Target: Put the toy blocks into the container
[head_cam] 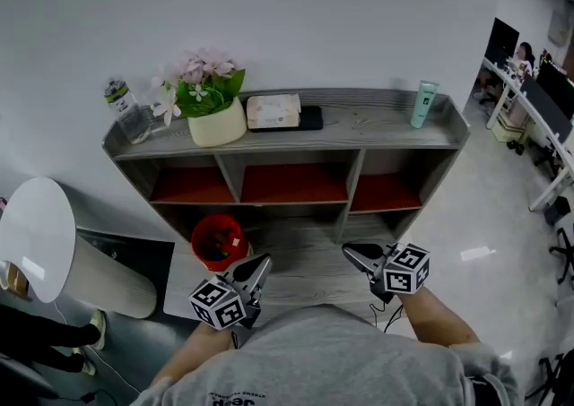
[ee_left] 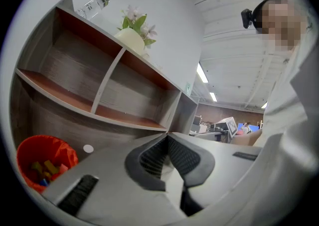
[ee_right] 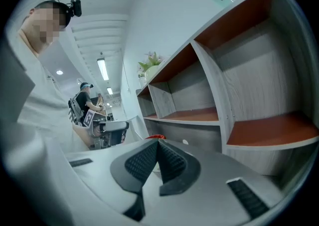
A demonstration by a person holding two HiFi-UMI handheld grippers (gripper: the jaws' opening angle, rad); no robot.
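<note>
Grey shelf unit (head_cam: 359,122) w/ red cubbies (head_cam: 291,185), white wall (head_cam: 314,10), glossy floor (head_cam: 475,216), ceiling strip lights (ee_left: 202,73)

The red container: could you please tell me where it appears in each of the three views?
Head view: the red container stands left of centre, before the shelf unit.
Left gripper view: bottom left corner.
Right gripper view: apparently only a red sliver, lower centre.
Shared landmark: the shelf unit, behind it in each.

shirt (head_cam: 314,359): dark print at the bottom edge, apparently "Jeep", cut by the frame; the small line above it is unreadable
box (head_cam: 273,111): print too blurred
tube (head_cam: 423,104): label illegible
bottle (head_cam: 117,96): label illegible
</note>
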